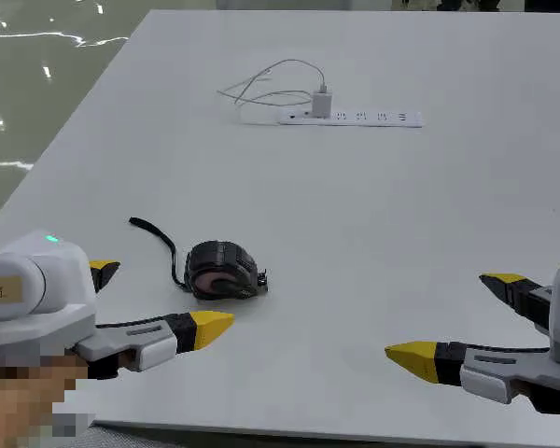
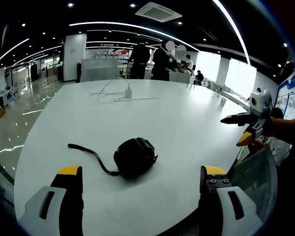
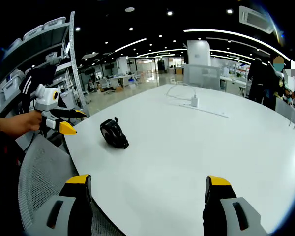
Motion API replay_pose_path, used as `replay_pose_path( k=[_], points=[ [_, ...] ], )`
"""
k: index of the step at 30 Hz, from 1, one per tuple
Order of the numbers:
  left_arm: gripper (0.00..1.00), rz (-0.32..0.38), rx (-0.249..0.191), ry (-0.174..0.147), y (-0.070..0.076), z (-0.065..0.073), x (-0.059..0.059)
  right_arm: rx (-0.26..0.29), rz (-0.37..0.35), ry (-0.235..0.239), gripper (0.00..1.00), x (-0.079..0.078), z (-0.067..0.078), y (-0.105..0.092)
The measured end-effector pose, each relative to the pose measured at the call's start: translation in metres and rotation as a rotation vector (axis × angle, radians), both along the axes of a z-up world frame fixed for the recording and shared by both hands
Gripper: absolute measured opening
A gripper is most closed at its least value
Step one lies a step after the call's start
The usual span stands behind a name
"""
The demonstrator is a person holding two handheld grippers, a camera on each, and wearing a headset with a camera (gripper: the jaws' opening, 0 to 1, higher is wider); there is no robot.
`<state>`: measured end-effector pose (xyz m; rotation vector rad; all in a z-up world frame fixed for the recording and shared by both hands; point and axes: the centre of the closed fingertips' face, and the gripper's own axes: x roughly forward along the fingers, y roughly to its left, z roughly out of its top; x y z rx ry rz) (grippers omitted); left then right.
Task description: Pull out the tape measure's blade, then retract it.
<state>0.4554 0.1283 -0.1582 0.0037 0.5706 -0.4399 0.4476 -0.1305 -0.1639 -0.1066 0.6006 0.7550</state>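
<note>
A black tape measure (image 1: 224,271) with a black wrist strap (image 1: 157,235) lies on the white table (image 1: 373,233), its blade drawn in. My left gripper (image 1: 163,297) hovers open just left of it at the near edge, nothing between its yellow-tipped fingers. In the left gripper view the tape measure (image 2: 134,156) sits ahead between the jaws, with the left gripper (image 2: 142,178) open. My right gripper (image 1: 453,317) stands open well to the right, apart from the tape. In the right gripper view the tape measure (image 3: 113,133) lies far left, and the right gripper (image 3: 148,186) is open.
A white power strip (image 1: 353,118) with a plugged-in charger (image 1: 321,103) and looped white cable (image 1: 271,86) lies at the table's far middle. A grey mesh chair (image 3: 44,172) stands by the near edge. People stand beyond the far side of the table (image 2: 152,59).
</note>
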Motion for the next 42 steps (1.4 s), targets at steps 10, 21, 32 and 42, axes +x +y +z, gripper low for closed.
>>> replay_pose_path(
  k=[10, 21, 32, 42],
  points=[
    [0.97, -0.002, 0.002, -0.002, 0.0, 0.0, 0.0, 0.001, -0.004, 0.001, 0.94, 0.0, 0.0, -0.001],
    [0.96, -0.007, 0.002, 0.005, 0.001, -0.003, -0.001, -0.001, -0.005, 0.005, 0.94, -0.001, -0.001, -0.001],
    [0.95, -0.063, 0.031, -0.009, 0.0, -0.007, 0.01, -0.009, -0.003, 0.016, 0.94, -0.002, -0.004, 0.0],
    [0.88, -0.189, 0.076, -0.019, -0.008, -0.012, 0.029, -0.019, -0.007, 0.033, 0.93, -0.001, -0.008, 0.0]
  ],
)
